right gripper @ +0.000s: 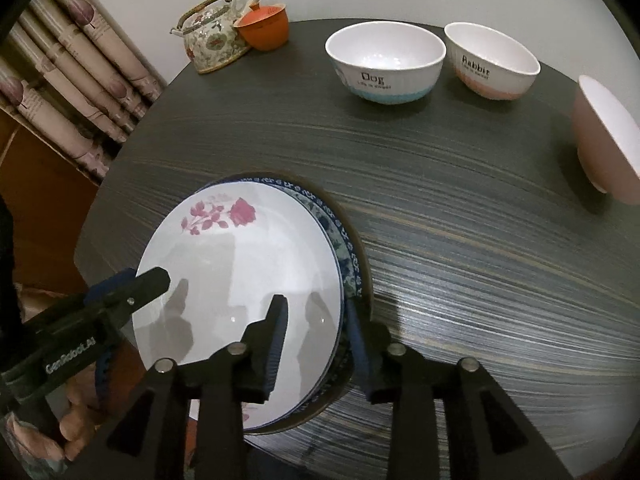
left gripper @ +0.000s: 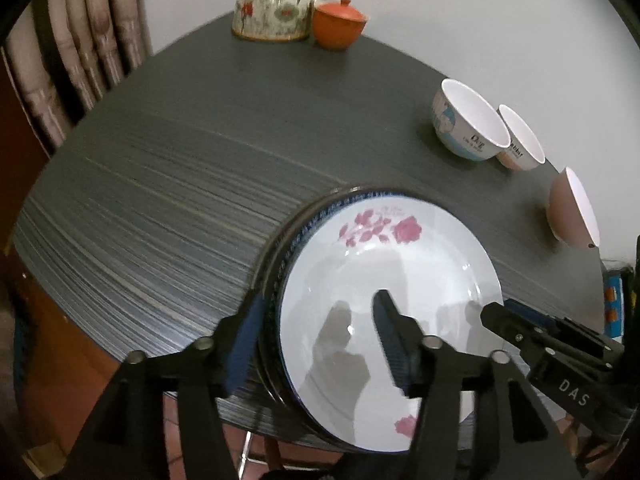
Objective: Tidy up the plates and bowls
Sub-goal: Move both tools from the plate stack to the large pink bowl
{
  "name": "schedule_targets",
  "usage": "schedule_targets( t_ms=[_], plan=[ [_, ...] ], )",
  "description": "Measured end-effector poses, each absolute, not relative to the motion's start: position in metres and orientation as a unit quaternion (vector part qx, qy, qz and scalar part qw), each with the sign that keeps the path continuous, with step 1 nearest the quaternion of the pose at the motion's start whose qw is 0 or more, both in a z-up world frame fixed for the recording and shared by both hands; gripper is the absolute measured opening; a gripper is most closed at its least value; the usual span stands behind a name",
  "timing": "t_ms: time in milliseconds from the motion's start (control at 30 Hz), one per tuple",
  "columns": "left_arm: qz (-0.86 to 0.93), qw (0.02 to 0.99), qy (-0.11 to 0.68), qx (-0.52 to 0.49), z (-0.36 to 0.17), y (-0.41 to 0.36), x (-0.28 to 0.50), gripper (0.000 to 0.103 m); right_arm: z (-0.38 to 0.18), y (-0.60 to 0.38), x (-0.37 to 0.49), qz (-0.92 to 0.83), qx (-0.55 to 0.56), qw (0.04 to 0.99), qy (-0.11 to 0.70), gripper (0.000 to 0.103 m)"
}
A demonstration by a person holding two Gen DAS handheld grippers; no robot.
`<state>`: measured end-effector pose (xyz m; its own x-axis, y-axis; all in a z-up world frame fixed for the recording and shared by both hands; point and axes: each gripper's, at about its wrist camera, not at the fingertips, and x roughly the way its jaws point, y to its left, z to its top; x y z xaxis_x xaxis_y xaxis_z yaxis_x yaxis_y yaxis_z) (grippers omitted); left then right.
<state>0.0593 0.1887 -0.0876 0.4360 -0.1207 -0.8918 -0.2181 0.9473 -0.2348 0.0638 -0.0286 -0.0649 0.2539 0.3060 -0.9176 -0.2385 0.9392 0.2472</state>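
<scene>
The dark surface [right gripper: 460, 208] carries the stack of plates [right gripper: 240, 280] at its near edge. My left hand-held gripper [left gripper: 316, 340] stands half open astride the stack's left rim, pads not pressing. My right hand-held gripper [right gripper: 316, 344] stands narrowly open astride the right rim, also loose. Three bowls [right gripper: 386, 64] stand farther back.

- The left gripper [left gripper: 316, 320] points steeply downward, jaws parted, one finger [left gripper: 394, 340] over the plate [left gripper: 400, 264] face, the other outside its rim, neither pressing.
- The right gripper [right gripper: 316, 336] angles down likewise, jaws slightly apart astride the opposite rim.
- A hand [right gripper: 76, 420] grips the left tool's handle.
</scene>
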Motion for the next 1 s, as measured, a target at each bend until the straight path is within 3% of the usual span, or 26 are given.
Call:
schedule_targets(
  t_ms=[867, 933, 1000],
  plan=[
    [0.114, 0.861, 0.487, -0.089, -0.076, 0.186, 0.05, 0.066, -0.036, -0.119, 0.041, 0.113, 0.138, 0.802, 0.571, 0.033],
    [0.119, 0.86, 0.487, -0.091, -0.076, 0.187, 0.05, 0.067, -0.035, -0.135, 0.04, 0.112, 0.149, 0.8, 0.571, 0.036],
    [0.125, 0.86, 0.486, -0.091, -0.076, 0.188, 0.05, 0.068, -0.035, -0.148, 0.038, 0.112, 0.155, 0.8, 0.569, 0.05]
  ],
)
